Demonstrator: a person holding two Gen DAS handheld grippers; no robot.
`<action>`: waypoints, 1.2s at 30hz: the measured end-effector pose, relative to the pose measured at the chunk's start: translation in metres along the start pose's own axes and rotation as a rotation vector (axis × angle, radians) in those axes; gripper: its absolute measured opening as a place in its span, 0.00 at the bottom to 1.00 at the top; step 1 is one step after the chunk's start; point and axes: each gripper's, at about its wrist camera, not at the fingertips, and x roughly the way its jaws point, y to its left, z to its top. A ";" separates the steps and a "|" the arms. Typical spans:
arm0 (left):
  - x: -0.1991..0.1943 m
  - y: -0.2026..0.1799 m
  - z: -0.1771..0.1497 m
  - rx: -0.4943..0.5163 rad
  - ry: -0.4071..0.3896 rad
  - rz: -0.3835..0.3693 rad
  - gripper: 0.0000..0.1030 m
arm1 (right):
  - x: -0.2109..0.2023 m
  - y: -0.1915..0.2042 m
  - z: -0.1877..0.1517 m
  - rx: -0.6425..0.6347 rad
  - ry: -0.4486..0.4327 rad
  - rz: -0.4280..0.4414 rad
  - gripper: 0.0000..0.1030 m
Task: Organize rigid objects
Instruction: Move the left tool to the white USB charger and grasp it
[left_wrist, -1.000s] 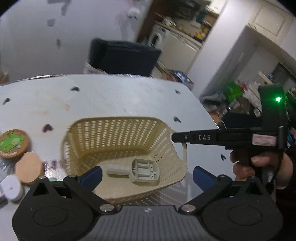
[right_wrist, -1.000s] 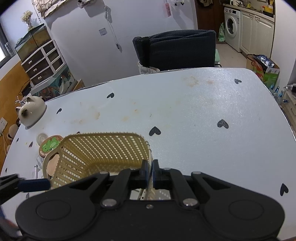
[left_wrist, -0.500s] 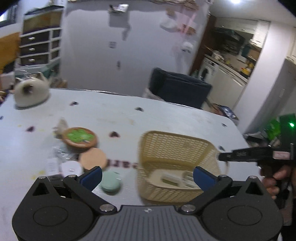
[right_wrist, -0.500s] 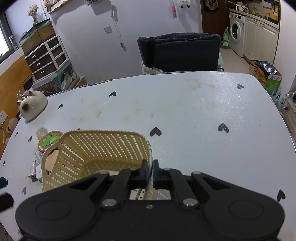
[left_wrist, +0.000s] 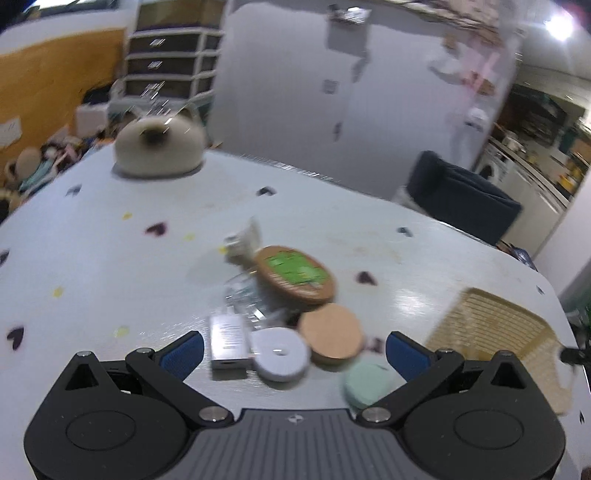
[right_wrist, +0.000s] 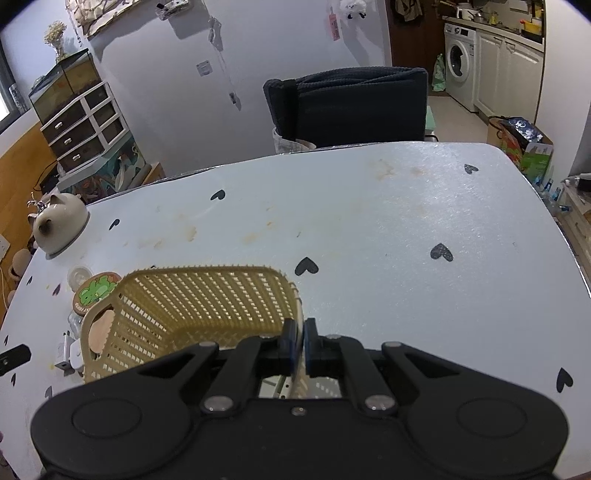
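The right gripper (right_wrist: 300, 345) is pinching the rim of the beige perforated plastic basket (right_wrist: 192, 295) on the white heart-patterned desk (right_wrist: 388, 236) with closed fingers. The left gripper (left_wrist: 293, 349) is hanging with fingers spread wide above a white round disc (left_wrist: 281, 353), a cork coaster (left_wrist: 331, 334) and a mint-green round case (left_wrist: 369, 384).

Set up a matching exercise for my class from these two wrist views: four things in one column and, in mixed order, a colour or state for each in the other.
Things:
1. basket
2. right gripper
3. left gripper
4. round disc nearest the left gripper's right finger

Colours or states:
A. open, nothing between the fingers
B. pale mint green
C. shut on the basket's rim
D. tan lattice plastic

Pairs: 1-D, 2-C, 3-A, 4-B
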 end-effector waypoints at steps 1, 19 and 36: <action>0.006 0.006 0.001 -0.016 0.011 0.006 1.00 | 0.000 0.000 0.000 0.000 -0.002 -0.003 0.04; 0.071 0.064 -0.002 -0.062 0.112 0.190 0.81 | 0.004 0.012 0.001 0.017 -0.010 -0.084 0.05; 0.086 0.049 0.008 0.077 0.112 0.137 0.36 | 0.006 0.016 0.006 -0.014 0.013 -0.094 0.05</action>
